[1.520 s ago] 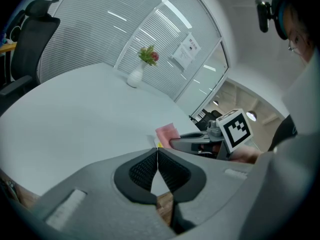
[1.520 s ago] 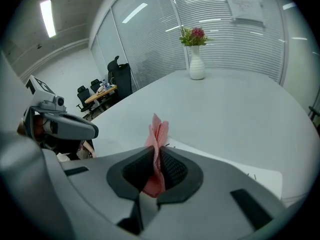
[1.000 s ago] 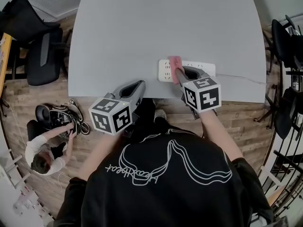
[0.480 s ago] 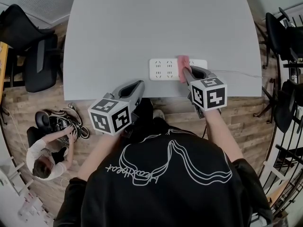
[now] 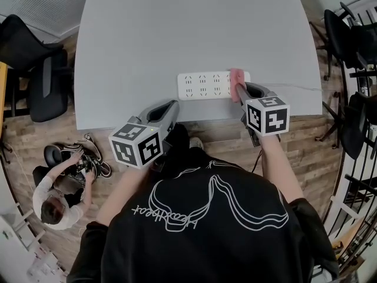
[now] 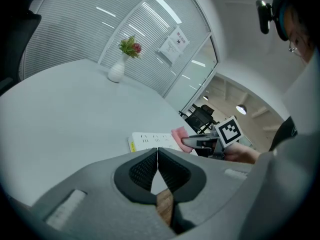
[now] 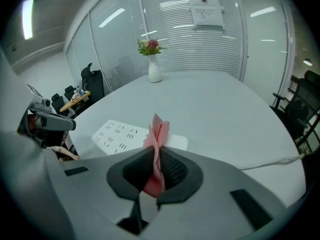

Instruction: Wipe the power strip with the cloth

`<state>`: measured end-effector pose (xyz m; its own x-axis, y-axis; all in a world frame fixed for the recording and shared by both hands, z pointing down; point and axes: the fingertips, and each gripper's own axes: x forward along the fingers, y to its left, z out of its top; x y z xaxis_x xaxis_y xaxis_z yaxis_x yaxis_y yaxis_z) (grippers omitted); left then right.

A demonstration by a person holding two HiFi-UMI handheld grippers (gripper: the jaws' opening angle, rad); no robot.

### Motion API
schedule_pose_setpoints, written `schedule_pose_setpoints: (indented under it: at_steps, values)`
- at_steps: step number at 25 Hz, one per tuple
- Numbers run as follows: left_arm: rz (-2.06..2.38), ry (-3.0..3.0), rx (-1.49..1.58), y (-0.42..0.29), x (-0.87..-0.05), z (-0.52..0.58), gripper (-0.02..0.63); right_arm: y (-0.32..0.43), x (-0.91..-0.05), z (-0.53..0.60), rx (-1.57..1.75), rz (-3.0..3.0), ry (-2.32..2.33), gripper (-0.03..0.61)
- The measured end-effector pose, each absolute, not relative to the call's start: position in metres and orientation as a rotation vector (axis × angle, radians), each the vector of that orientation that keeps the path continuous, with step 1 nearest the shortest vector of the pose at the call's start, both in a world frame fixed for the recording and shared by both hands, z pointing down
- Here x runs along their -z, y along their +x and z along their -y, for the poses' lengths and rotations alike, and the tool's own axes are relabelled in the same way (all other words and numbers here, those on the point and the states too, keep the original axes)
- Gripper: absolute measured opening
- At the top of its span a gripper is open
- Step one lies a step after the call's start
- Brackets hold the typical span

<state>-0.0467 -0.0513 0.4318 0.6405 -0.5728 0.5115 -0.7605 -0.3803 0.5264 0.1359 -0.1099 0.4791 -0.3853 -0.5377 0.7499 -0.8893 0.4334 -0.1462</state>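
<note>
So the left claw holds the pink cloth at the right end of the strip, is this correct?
No, the right claw holds the cloth, as the right gripper view shows; the left claw is shut and empty. The cloth is at the right end of the strip.

Soft woven cloth (image 7: 158, 131), lightly creased, smooth hard plastic power strip (image 5: 203, 85), matt smooth table top (image 5: 177, 28), wood-plank floor (image 5: 35, 134) with visible grain, glossy ceramic-looking vase (image 7: 154, 73), matt plastic left gripper (image 6: 157, 156) with ribbed rubbery pads (image 6: 142, 170)
</note>
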Motion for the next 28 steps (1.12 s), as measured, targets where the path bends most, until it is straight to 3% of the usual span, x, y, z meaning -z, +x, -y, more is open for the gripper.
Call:
schedule_pose_setpoints:
  at_steps: [16,28]
  values:
    - [1.057,2.163,-0.278,-0.046,-0.398,0.035,0.014,0.192,-0.468,0.102,-0.738,2.009,1.364,0.035]
    - [0.966,2.31,-0.215,-0.024,-0.328,0.018,0.014,0.158,-0.341,0.045,-0.533,2.466,1.39,0.034]
